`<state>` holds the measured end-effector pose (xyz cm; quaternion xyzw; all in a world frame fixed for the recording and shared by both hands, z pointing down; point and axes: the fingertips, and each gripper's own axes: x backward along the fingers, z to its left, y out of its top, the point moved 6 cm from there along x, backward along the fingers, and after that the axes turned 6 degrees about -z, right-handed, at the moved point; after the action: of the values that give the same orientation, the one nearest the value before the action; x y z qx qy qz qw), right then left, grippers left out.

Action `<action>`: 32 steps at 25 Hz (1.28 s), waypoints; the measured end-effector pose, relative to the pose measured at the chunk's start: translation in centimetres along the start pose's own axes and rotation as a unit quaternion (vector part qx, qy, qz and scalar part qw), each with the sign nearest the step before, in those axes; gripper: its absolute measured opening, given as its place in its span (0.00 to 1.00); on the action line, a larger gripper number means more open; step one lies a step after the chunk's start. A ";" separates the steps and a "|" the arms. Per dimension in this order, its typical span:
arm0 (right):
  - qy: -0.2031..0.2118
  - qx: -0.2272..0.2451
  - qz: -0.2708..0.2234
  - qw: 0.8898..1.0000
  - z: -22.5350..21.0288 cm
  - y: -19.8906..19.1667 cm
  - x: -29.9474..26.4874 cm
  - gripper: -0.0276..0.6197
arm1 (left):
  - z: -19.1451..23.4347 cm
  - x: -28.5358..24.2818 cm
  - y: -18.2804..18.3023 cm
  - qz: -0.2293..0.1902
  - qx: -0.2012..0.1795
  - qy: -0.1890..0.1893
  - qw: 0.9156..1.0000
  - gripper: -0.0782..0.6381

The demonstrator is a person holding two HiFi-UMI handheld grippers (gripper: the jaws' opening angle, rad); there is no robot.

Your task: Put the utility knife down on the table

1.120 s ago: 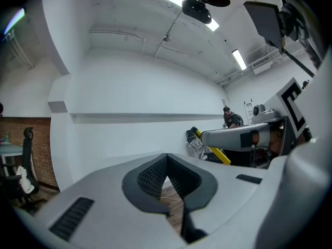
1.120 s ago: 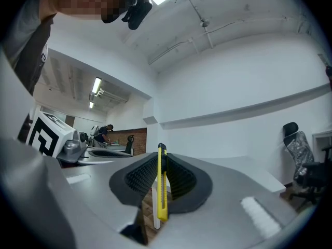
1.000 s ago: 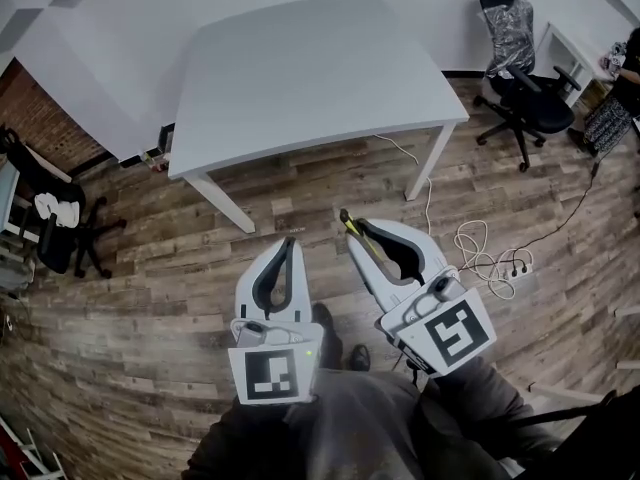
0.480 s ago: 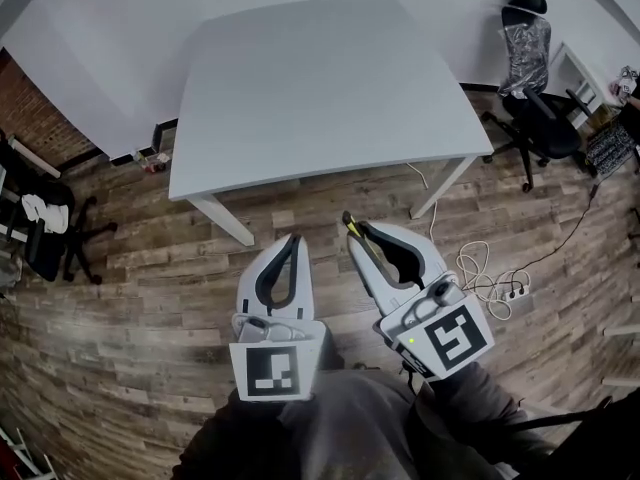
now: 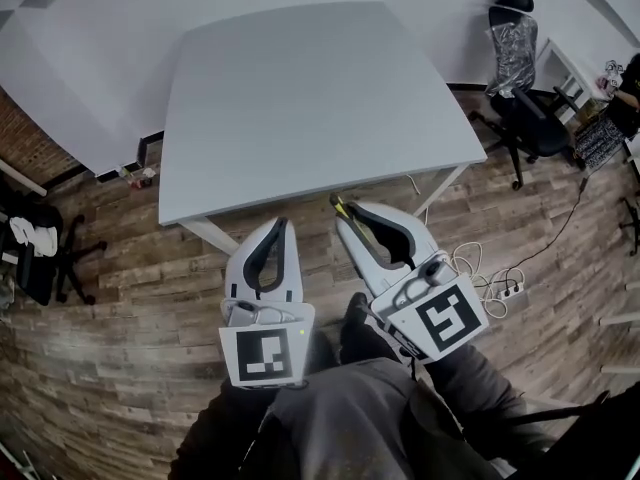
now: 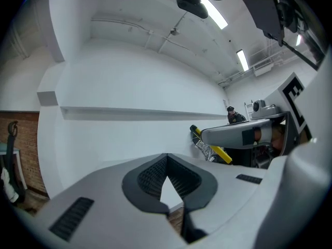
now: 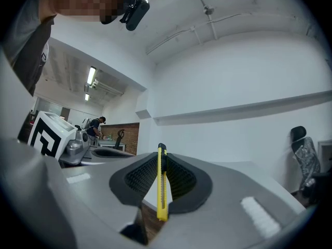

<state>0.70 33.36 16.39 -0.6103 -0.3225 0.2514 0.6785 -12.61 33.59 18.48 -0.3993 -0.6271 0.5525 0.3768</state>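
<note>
The person holds both tools out low in front of the torso, above the brown wood-plank floor [image 5: 120,268], with the marker cubes nearest the body and the jaws aimed at the near edge of the plain white rectangular table [image 5: 300,88].

The left white two-jaw gripper [image 5: 279,226] points almost straight ahead. In the left gripper view, the left gripper's [image 6: 166,162] dark ribbed pads meet at their tips with nothing between them.

The right white two-jaw gripper [image 5: 340,208] sits just beside the left one and is angled so its tips lean inward toward it. Its tips stop just short of the table's front edge, over the floor.

The right gripper [image 7: 162,157] is clamped on the slim yellow-and-black utility knife [image 7: 162,188]. The knife stands edge-on between the ribbed pads, and one end pokes out past the tips.

From the head view the utility knife [image 5: 343,210] shows as a thin yellow sliver at the jaw tips. It is in the air and clear of the tabletop. The left gripper view catches its yellow body [image 6: 224,155] jutting from the neighbouring jaws.
</note>
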 end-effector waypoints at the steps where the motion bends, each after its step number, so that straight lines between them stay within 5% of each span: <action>1: -0.001 0.002 -0.004 1.000 -0.6 0.1 -0.5 0.12 | 0.2 -0.8 0.2 -0.006 -0.008 -0.001 1.000 0.11; 32: 0.035 -0.055 -0.011 0.998 -20.6 -4.1 -12.0 0.12 | 2.1 -23.2 -0.2 0.002 -0.037 0.047 0.998 0.11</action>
<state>7.84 10.25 17.91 -0.6517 -0.3184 0.2043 0.6574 -5.28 11.45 17.74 -0.4398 -0.6276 0.5103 0.3902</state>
